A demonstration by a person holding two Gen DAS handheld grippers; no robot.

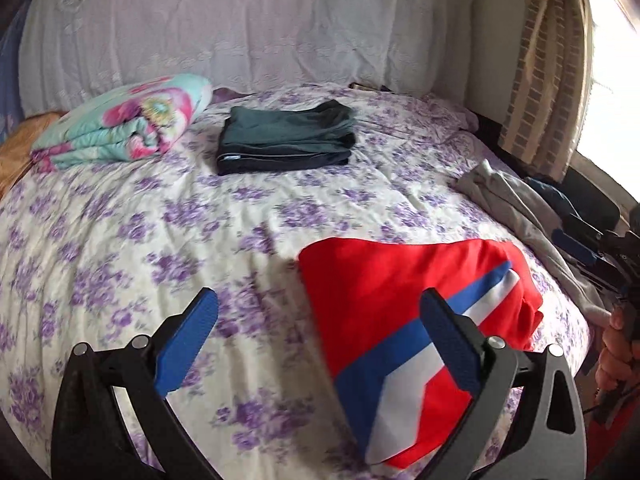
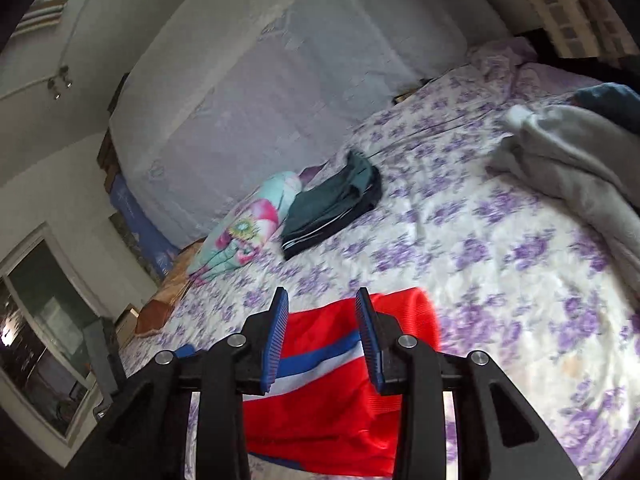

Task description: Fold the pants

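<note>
Daylight is admitted through the window [image 1: 612,80], which is blown out to white glare behind the curtain [image 1: 548,80]. The bedsheet [image 1: 160,240] is evenly and softly lit; a faint shadow is cast on it just left of the red pants [image 1: 380,280]. Away from the window, dimmer corners are seen in the right wrist view. Slight motion blur is spread over both pictures, and straight lines are bent by fisheye distortion toward dark vignetted edges.

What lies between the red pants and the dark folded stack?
Only bare floral bedsheet between red pants and dark folded stack, in the left wrist view.
</note>
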